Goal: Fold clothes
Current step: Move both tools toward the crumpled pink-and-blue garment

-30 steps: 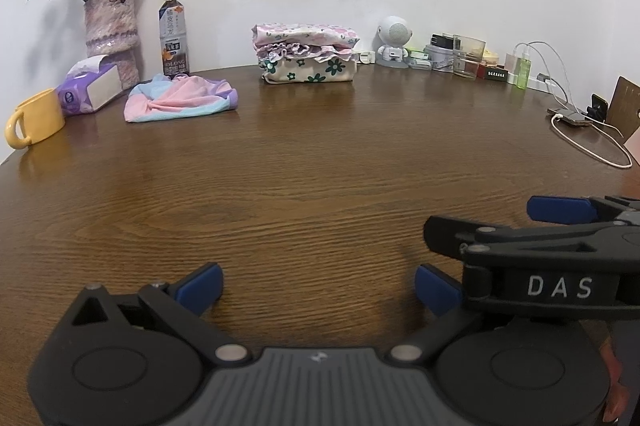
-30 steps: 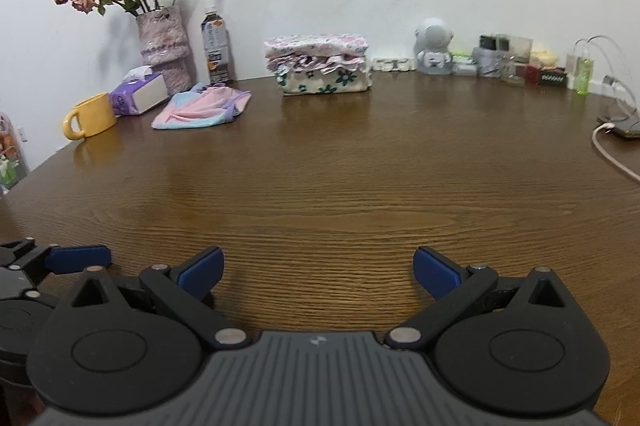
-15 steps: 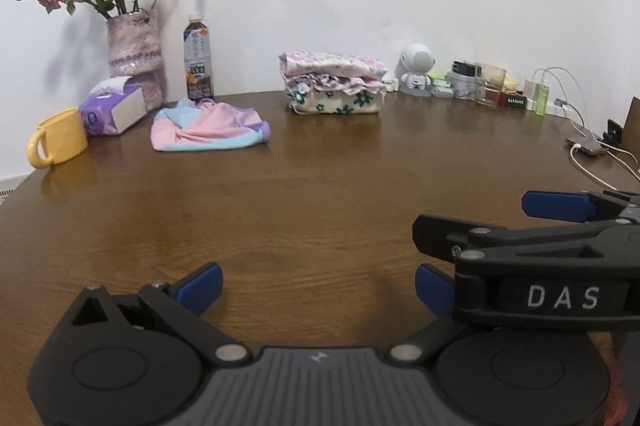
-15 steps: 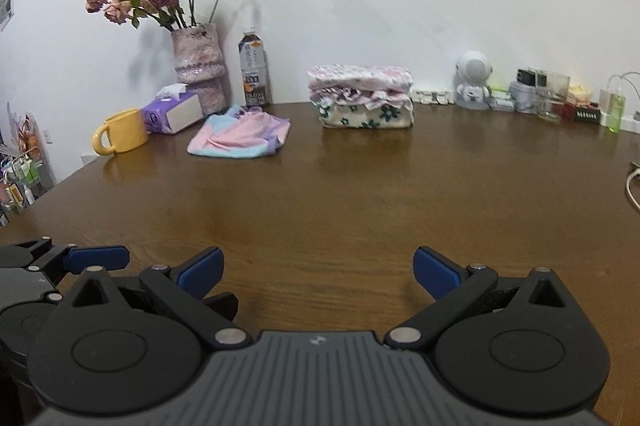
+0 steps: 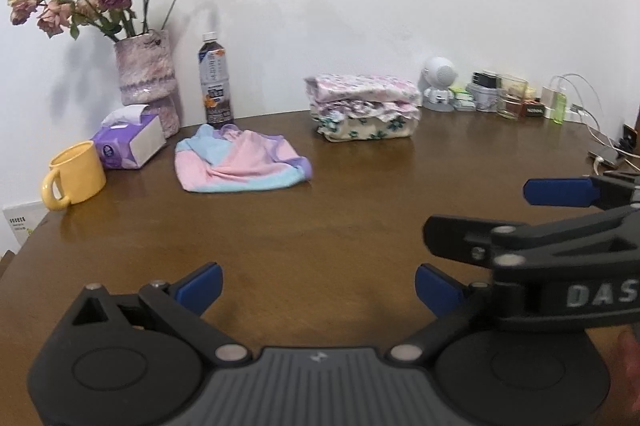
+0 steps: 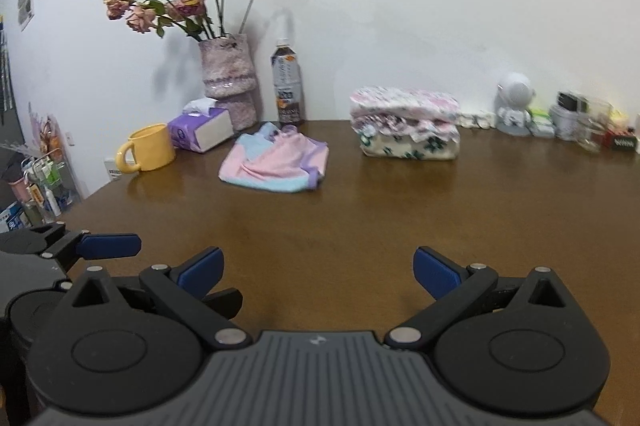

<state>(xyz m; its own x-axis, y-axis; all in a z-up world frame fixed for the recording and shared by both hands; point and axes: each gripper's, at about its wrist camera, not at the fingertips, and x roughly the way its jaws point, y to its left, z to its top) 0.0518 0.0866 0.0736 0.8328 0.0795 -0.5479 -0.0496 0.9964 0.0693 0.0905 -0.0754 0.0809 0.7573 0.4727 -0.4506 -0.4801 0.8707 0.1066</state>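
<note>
A crumpled pink, blue and purple garment lies on the brown table at the far left. A stack of folded floral clothes sits by the wall. My left gripper is open and empty above bare table, well short of the garment. My right gripper is open and empty too. It also shows in the left wrist view at the right. The left gripper shows at the left edge of the right wrist view.
A yellow mug, a purple tissue box, a vase of dried roses and a drink bottle stand at the back left. A small white robot figure, jars, and a phone with cables line the back right.
Both grippers have turned to the left and tilted up, so the garment and vase sit nearer the middle of each view. Both stay open and empty.
</note>
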